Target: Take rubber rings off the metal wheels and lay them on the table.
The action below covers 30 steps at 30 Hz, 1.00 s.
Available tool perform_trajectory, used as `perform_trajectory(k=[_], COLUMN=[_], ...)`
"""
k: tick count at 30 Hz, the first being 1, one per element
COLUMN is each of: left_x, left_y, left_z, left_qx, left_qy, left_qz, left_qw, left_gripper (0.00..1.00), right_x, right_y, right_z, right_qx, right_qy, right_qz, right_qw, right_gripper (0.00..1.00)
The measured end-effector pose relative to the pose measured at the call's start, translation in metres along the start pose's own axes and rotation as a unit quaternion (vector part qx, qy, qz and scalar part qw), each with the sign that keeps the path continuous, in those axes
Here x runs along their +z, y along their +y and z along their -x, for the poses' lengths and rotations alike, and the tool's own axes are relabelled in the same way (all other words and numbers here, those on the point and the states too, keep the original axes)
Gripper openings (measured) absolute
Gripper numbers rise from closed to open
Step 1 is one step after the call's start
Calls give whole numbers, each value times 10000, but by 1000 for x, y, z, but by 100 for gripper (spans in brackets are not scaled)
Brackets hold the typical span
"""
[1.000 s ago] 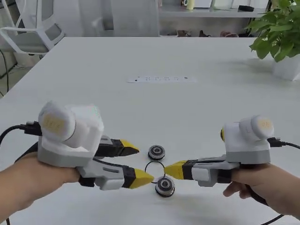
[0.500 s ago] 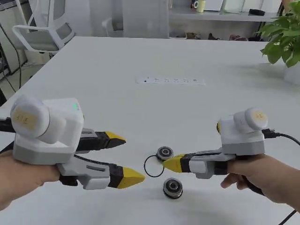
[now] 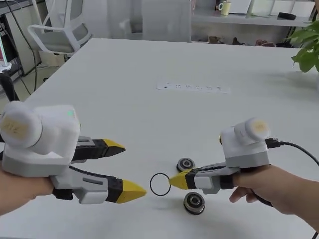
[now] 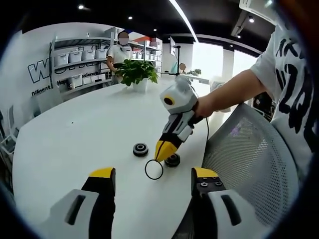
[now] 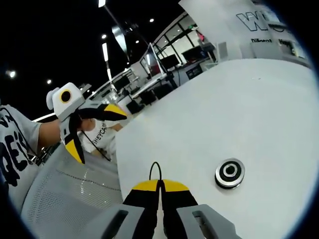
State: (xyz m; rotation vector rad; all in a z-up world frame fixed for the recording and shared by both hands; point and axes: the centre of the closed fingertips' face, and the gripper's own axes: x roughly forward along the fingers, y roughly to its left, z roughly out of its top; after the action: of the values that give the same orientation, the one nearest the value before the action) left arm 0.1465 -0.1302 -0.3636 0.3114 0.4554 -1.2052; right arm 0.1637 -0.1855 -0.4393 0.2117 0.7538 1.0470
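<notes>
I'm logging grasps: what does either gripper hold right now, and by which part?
The right gripper pinches the rubber ring by its rim between shut jaws. The left gripper is open, holding nothing.

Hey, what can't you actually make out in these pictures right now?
Whether the far wheel carries a ring: head view, too small.
The near wheel: left gripper view, partly behind the right claw.
The rubber ring, gripped part: right gripper view, hidden between the shut jaws.

Plain white table (image 3: 199, 119); thin black rubber ring (image 3: 160, 184); round silver-and-black metal wheels (image 3: 185, 165); white-grey, yellow-tipped left gripper (image 3: 130, 168) and right gripper (image 3: 172, 181).
</notes>
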Motion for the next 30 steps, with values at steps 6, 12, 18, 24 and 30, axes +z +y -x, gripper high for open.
perform_trajectory(k=[6, 12, 18, 24, 30], left_x=[-5, -9, -10, -12, -10], left_y=[3, 4, 5, 5, 4], left_z=[5, 7, 7, 5, 1], left_qx=[47, 81, 85, 58, 18], left_qy=[34, 68, 65, 104, 128], left_qz=[68, 77, 103, 116, 111], left_qw=[10000, 9999, 9999, 9999, 9999], left_gripper=[60, 60, 60, 60, 60], right_x=[-8, -12, -15, -14, -13], right_y=[-5, -10, -18, -21, -18], right_z=[-10, -15, -16, -15, -8], right_qx=[-60, -154, -301, -396, -405], right_qy=[228, 338, 421, 397, 343], right_qz=[55, 175, 413, 617, 758], right_qw=[9997, 9992, 9978, 9965, 9957], right_gripper=[0, 0, 0, 13, 22])
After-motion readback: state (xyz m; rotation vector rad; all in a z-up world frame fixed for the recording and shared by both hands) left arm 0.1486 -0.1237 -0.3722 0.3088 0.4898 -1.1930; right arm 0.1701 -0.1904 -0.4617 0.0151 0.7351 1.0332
